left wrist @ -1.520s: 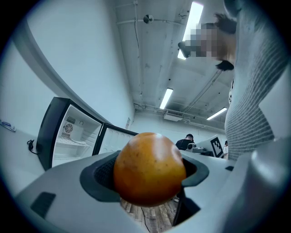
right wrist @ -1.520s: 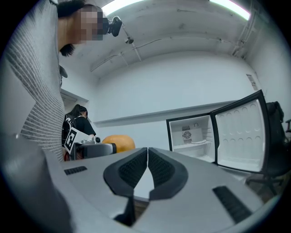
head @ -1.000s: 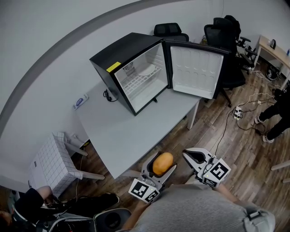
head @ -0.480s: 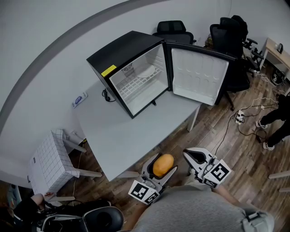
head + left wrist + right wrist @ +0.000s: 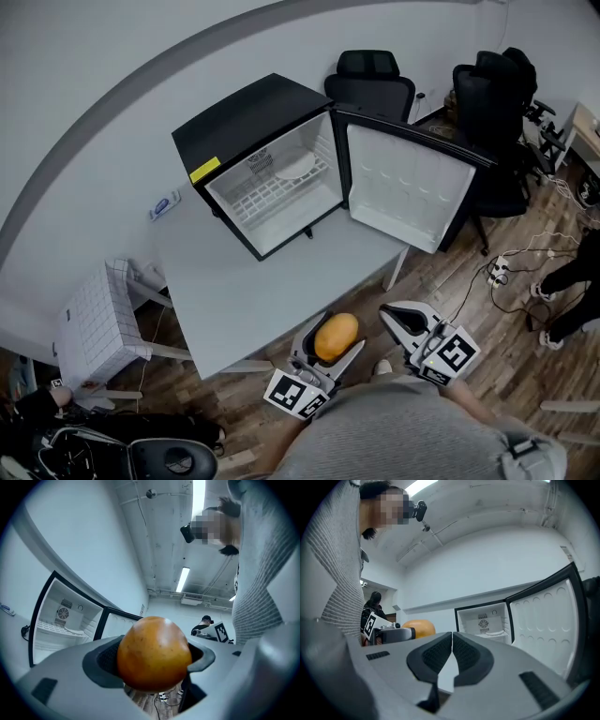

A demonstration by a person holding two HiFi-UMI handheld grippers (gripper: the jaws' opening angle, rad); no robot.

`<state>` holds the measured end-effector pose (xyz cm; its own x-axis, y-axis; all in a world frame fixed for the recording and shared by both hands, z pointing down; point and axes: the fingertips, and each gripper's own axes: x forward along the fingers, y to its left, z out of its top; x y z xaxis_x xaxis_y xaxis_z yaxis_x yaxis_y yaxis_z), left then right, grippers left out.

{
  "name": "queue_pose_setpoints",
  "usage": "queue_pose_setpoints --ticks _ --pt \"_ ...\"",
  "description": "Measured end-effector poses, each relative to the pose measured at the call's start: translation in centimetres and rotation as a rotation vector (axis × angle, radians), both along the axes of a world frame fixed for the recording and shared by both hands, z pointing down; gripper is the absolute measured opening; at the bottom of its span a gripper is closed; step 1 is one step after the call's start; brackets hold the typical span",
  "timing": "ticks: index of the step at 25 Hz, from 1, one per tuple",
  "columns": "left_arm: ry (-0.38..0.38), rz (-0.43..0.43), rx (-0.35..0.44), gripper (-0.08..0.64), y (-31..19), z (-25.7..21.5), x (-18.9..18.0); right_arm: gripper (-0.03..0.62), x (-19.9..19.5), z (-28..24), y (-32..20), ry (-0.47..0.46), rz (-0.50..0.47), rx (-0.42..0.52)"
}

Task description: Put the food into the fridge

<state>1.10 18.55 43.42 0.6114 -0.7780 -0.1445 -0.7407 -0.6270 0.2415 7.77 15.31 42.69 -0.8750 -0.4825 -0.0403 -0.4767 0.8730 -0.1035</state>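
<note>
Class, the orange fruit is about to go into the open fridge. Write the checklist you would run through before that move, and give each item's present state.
1. Grip: left tool shut on the orange fruit: ok.
2. Door of the fridge swung open: ok.
3. Wire shelf has bare room at its front: ok.
4. Right tool shut and empty: ok.
5. Table bare along the way to the fridge: ok.
6. Fruit close to the shelf: not ok; it hangs short of the table's near edge.
</note>
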Motion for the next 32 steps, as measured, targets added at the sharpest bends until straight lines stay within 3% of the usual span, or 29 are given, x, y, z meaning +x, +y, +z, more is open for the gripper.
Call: queue_pose_setpoints --ticks 5,13,24,32 --pt "-0.002 -0.044 0.015 0.353 -2.5 -0.4 3.0 0.014 2.9 -0.1 -2.9 0.000 -0.046 0.006" --pt "-0.011 -0.102 -0.013 0.353 -5.3 -0.3 4.3 0.014 4.6 0.3 -6.7 -0.018 -0.074 -0.025" --pt "0.001 -0.097 -0.017 0.353 -11.4 0.2 1.4 0.014 2.3 0.9 -12.0 -0.008 -0.062 -0.034" --pt "0.004 -0.095 0.004 0.353 -16.7 -0.3 -3.2 0.014 -3.2 -0.3 -17.1 -0.002 -0.081 0.006"
